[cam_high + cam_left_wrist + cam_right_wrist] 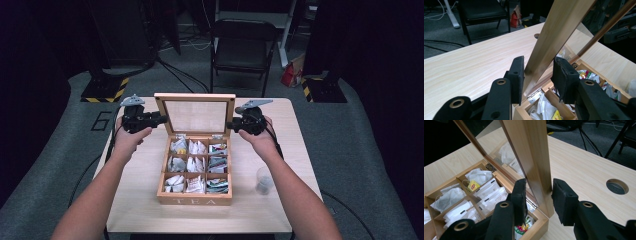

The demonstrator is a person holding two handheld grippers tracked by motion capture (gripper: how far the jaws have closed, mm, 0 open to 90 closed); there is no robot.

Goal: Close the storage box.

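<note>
A wooden tea box (195, 200) stands open mid-table, several compartments holding tea bags (195, 162). Its glass-paned lid (195, 116) stands upright. My left gripper (159, 119) is at the lid's left edge. In the left gripper view the jaws straddle that lid edge (541, 57); the left pad (517, 75) is next to the wood and a gap shows at the other pad. My right gripper (234, 125) is at the lid's right edge. In the right gripper view its jaws straddle the lid frame (536, 170), pads (560, 200) close on both sides.
A clear plastic cup (263, 180) stands on the table to the right of the box. A round cable hole (617, 186) is cut in the tabletop behind the lid. A black folding chair (243, 47) stands beyond the table's far edge.
</note>
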